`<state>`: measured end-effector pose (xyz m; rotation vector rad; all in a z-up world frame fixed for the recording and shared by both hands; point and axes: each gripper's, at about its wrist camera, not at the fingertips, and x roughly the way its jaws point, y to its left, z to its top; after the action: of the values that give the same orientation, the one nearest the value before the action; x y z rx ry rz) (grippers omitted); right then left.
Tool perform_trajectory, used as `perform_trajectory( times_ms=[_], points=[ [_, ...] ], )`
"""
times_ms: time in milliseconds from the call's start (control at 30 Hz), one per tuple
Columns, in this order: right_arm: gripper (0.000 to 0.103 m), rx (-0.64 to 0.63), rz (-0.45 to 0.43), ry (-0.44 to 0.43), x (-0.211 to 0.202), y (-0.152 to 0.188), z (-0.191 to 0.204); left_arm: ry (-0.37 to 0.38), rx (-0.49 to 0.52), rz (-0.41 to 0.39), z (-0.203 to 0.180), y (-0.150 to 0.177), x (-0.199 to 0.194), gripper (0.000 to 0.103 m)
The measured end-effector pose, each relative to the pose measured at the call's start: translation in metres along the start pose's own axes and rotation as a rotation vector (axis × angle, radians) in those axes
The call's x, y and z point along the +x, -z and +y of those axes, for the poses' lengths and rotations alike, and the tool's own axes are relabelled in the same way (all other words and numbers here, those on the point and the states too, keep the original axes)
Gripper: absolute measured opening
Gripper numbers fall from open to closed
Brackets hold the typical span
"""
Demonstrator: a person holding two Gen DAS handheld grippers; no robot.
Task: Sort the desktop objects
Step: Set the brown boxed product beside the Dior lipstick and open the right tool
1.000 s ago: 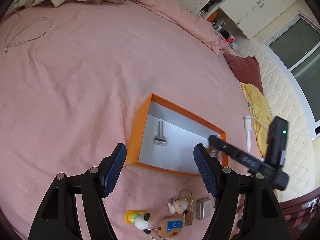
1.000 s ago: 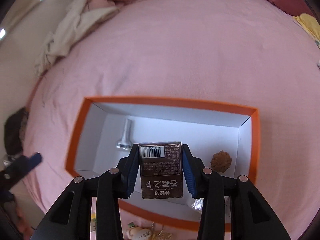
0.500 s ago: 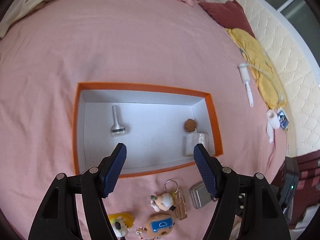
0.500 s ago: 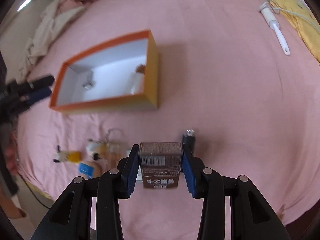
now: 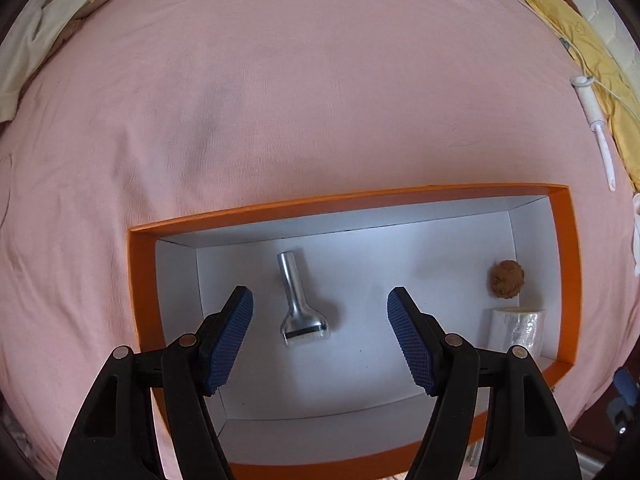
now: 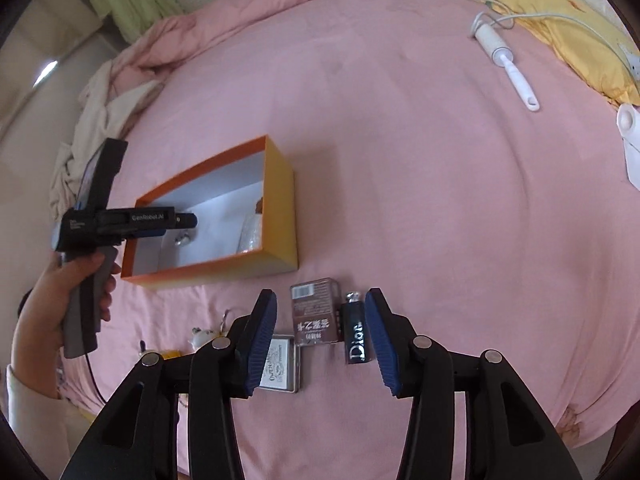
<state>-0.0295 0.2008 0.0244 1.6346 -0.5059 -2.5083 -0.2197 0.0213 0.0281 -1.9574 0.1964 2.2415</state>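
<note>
From the left wrist we look straight down into the orange box (image 5: 144, 280) on the pink bedspread (image 5: 320, 100). Our left gripper (image 5: 320, 336) stands wide with nothing between its blue pads (image 5: 228, 344). Below it, on the white floor of the box, lies a silver tool (image 5: 298, 300); its long axis runs near to far, the narrow tube end pointing far and the broad head near. At the right end of the box sit a brown ball (image 5: 505, 280) and, just nearer, a clear roll (image 5: 516, 330).

From the right wrist, our right gripper (image 6: 320, 340) is opening, its pads clear of what lies under them. The brown carton (image 6: 314, 312) rests flat on the bedspread between the fingers, long axis near to far, barcode end pointing far toward the box. Touching its right side is a black Dior tube (image 6: 356, 330), lying parallel, cap end far. A small tin (image 6: 280, 364) lies near-left of the carton. At the left, a hand (image 6: 68, 292) holds the other gripper over the box.
</note>
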Motion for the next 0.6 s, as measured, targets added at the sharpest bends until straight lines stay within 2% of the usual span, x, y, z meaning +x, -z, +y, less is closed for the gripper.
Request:
perform_trajectory(
  times_ms=[133, 267, 467, 500, 533, 567, 600],
  points=[
    [0.047, 0.048, -0.026, -0.002, -0.012, -0.005, -0.017, -0.124, 0.1, 0.03, -0.015, 0.002, 0.013, 0.071],
    [0.047, 0.066, -0.021, 0.006, -0.017, -0.005, -0.03, -0.117, 0.142, 0.036, -0.017, 0.006, 0.012, 0.067],
    [0.048, 0.062, -0.016, -0.015, -0.016, -0.005, -0.029, -0.124, 0.182, 0.046, -0.033, 0.012, 0.01, 0.061],
    [0.048, 0.061, -0.015, -0.021, -0.015, -0.006, -0.028, -0.118, 0.179, 0.049, -0.033, 0.011, 0.011, 0.061],
    [0.048, 0.06, -0.014, -0.025, -0.016, -0.005, -0.028, -0.08, 0.155, 0.055, -0.029, 0.009, 0.011, 0.056],
    [0.048, 0.056, -0.015, -0.024, -0.015, -0.006, -0.027, -0.019, 0.109, 0.063, -0.022, 0.006, 0.011, 0.049],
    [0.048, 0.051, -0.015, -0.022, -0.015, -0.006, -0.025, 0.03, 0.071, 0.068, -0.016, 0.005, 0.011, 0.049]
  ],
)
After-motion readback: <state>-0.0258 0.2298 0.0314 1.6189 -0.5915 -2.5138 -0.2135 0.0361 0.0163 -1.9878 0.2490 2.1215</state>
